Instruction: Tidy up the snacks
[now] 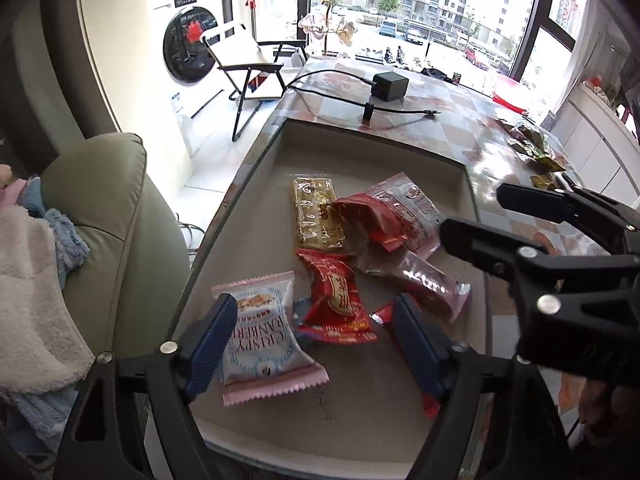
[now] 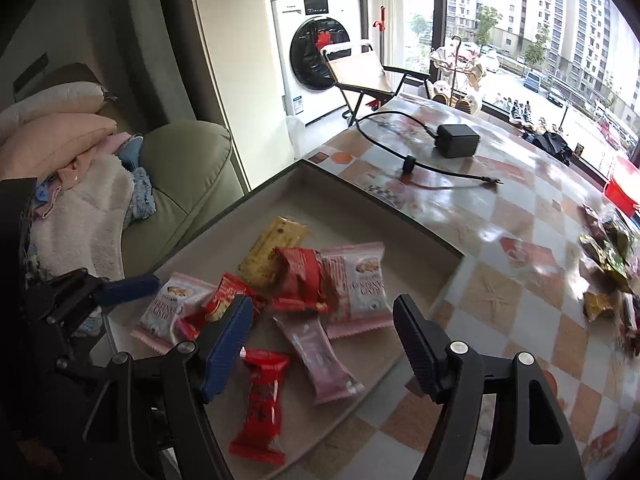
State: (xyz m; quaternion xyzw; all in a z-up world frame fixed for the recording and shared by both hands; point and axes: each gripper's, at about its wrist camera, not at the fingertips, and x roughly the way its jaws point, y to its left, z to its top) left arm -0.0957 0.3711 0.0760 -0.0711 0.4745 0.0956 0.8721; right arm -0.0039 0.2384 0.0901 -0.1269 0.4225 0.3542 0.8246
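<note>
Both grippers hang released over a shallow grey tray on the checked table: the left gripper, at the bottom of its frame, has jaws spread above a pink-and-white cracker packet and a red snack packet, gripping neither. The right gripper stands parted at the bottom of its view, a red packet and a pink bar lying loose between its fingers. More snacks sit at the right edge, a black adapter near the top.
</note>
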